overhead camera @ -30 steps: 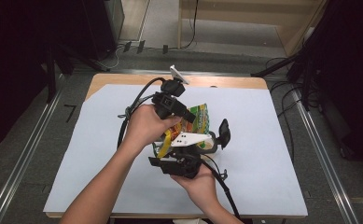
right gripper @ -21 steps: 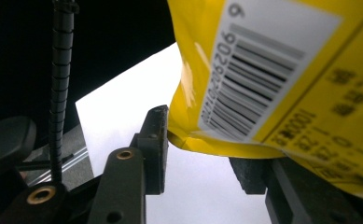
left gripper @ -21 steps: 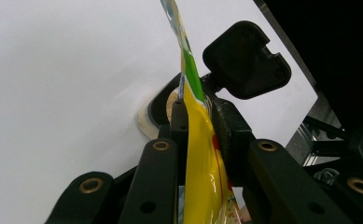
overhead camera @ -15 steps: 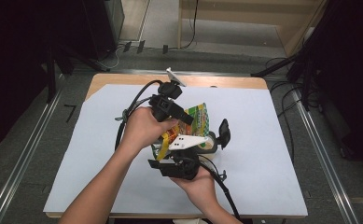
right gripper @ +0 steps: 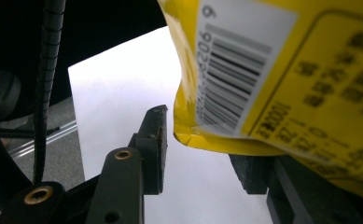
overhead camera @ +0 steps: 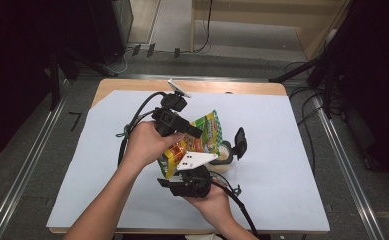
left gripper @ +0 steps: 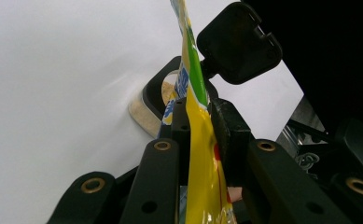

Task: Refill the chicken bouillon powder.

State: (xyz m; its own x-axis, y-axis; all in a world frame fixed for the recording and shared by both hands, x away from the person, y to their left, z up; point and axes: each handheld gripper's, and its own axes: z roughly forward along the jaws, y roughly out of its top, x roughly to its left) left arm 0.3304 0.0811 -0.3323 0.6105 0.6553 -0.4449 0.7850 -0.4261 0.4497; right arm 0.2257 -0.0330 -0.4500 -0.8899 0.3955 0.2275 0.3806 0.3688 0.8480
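Left gripper point(left gripper: 198, 116) clamped on yellow snack bag point(overhead camera: 194, 145), pads pinching the foil, bag held up over the middle of the white table sheet point(overhead camera: 292, 150), above a small round container point(overhead camera: 225, 156) with black hinged lid point(overhead camera: 240, 142) standing open. Right gripper point(right gripper: 202, 149) released, jaws apart either side of bag's bottom corner with barcode, left pad point(right gripper: 155, 140) just clear of foil. Contact at the other pad hidden behind the bag, cannot tell.
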